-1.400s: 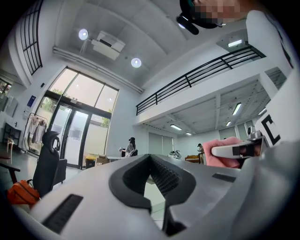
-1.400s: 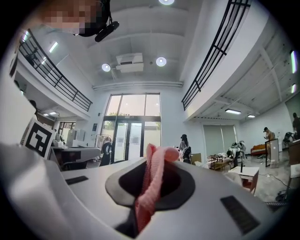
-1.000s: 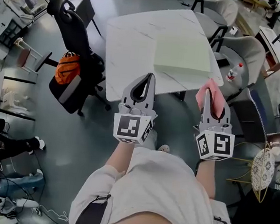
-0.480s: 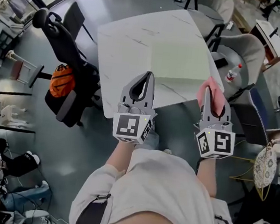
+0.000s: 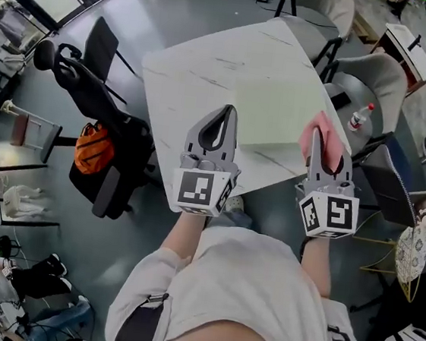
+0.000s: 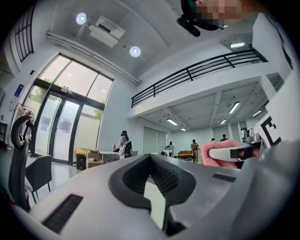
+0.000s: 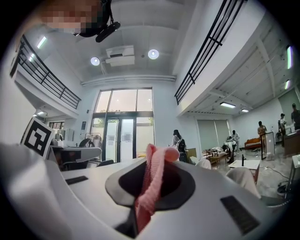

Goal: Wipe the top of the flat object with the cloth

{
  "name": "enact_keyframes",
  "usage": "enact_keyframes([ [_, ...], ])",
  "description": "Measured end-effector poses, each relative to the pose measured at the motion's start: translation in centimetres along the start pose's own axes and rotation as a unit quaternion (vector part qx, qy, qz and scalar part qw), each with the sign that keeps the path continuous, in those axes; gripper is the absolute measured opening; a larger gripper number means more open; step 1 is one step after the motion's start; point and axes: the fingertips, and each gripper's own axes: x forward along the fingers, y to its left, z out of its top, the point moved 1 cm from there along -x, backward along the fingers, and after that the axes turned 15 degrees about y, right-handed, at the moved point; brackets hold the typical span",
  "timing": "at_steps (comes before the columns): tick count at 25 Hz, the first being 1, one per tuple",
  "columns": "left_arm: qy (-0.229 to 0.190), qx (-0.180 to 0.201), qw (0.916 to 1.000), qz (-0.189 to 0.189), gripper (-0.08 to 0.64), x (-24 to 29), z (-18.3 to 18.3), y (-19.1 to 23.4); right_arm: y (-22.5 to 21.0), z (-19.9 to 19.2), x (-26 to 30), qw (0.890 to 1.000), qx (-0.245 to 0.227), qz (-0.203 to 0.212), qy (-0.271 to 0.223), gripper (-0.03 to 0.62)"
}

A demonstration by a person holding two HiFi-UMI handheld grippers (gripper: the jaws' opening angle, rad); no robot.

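Cloth (image 5: 308,138), pink, crumpled, tight between right gripper (image 5: 318,137) jaws; left gripper (image 5: 226,112) jaws together, empty.

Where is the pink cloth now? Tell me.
In the head view the pink cloth is at right, pinched in the right gripper by the near right corner of the pale green board.

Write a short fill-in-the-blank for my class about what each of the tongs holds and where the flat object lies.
The right tongs grip a ___ cloth. The left tongs are shut on ___. The flat object lies on the white ___.
Missing words: pink; nothing; table.
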Motion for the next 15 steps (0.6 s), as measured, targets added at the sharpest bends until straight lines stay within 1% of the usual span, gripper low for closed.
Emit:
enact_keyframes([
  [4,0.005,-0.002,0.9998,-0.019,0.014,1.8,-0.3,2.2,0.6,0.0,2.4,1.0,0.015,-0.018,0.003,0.028],
  [7,0.01,-0.004,0.9995,-0.031,0.014,2.8,-0.9,3.6,1.4,0.0,3.7,0.999,0.016,-0.028,0.007,0.028],
  [12,0.021,-0.023,0.9986,-0.043,0.014,4.2,-2.0,5.1,2.5,-0.2,5.2,0.999,0.015,-0.033,0.02,0.028],
  [15,0.028,-0.026,0.9981,-0.048,0.014,5.0,-2.8,5.5,2.6,-0.4,6.2,0.999,0.01,-0.036,0.029,0.028],
])
